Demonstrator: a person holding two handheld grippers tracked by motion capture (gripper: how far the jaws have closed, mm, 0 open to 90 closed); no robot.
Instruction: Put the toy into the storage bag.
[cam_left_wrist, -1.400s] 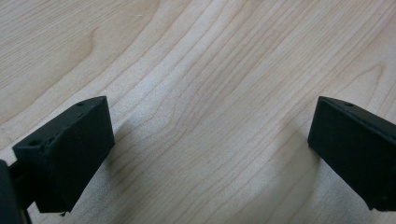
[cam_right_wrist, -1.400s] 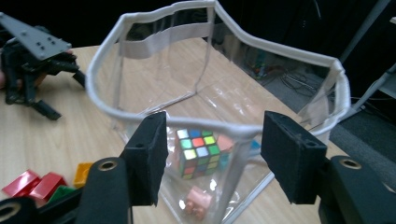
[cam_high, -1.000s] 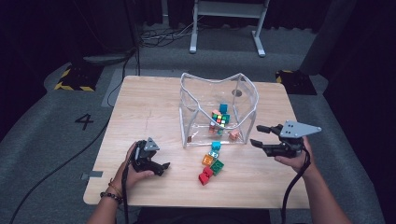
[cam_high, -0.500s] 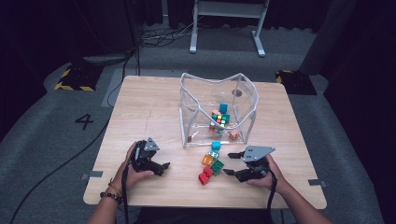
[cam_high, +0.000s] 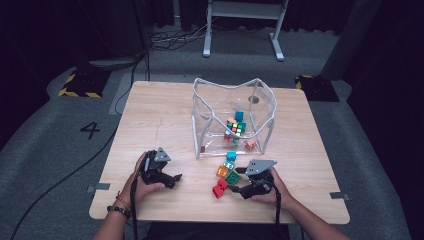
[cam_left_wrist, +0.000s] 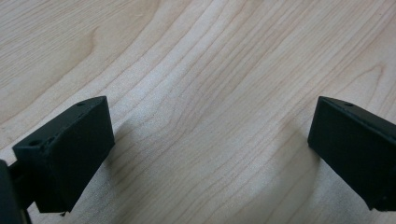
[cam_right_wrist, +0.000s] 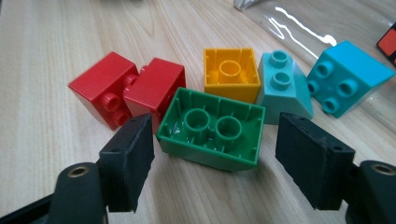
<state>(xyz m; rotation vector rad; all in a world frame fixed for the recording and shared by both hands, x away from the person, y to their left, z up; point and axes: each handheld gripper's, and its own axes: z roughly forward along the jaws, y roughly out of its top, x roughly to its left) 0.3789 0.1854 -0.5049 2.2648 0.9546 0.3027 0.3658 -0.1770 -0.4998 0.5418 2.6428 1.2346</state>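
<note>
Right tongs (cam_right_wrist: 212, 161): jaws wide, just been opening, straddling the upturned green brick (cam_right_wrist: 212, 128) on the tabletop (cam_right_wrist: 46, 56); pads on either side of it, not pressing. Red bricks (cam_right_wrist: 126, 93), yellow brick (cam_right_wrist: 231, 74) and two teal bricks (cam_right_wrist: 317, 81) lie just beyond. Left tongs (cam_left_wrist: 210, 154): jaws wide, nothing between them, low over bare wood.

Right claw (cam_right_wrist: 212, 161) dropped from bag side, jaws opening, now flanking green brick (cam_right_wrist: 212, 128), seemingly untouched.
</note>
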